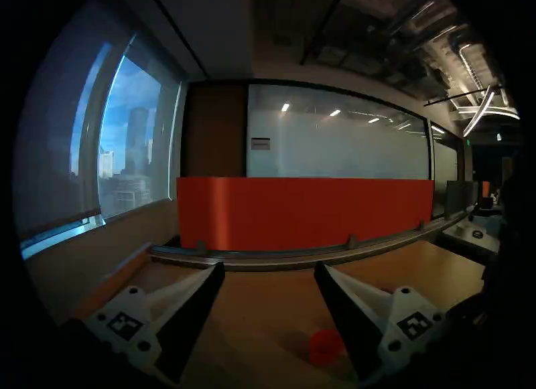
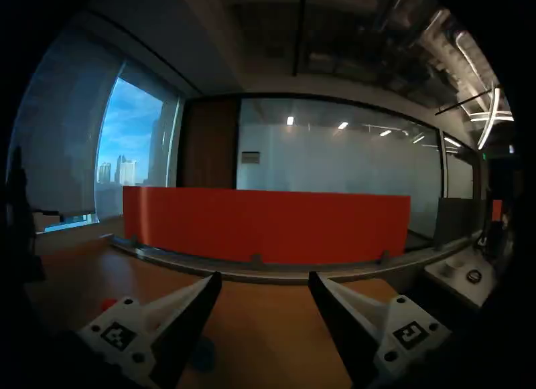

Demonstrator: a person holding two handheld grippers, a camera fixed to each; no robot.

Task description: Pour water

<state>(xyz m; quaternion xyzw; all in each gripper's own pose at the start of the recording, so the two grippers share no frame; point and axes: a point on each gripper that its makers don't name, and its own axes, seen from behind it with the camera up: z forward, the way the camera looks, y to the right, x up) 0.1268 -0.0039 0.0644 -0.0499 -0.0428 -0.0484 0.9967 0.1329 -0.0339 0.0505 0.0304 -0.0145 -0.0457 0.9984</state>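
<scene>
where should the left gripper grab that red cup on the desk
Grip the red cup across its round side wall. It seems to stand upright on the desk, low beside one finger of the open left gripper, so come down and sideways until a finger sits on each side.

Bare wooden desk (image 1: 268,308) lies open between the parted fingers of the left gripper (image 1: 268,267), up to the orange divider (image 1: 301,215) walling the far edge. A red cup (image 1: 326,347) stands just beside one finger; in the right gripper view a blue object (image 2: 204,354) lies near a finger
</scene>
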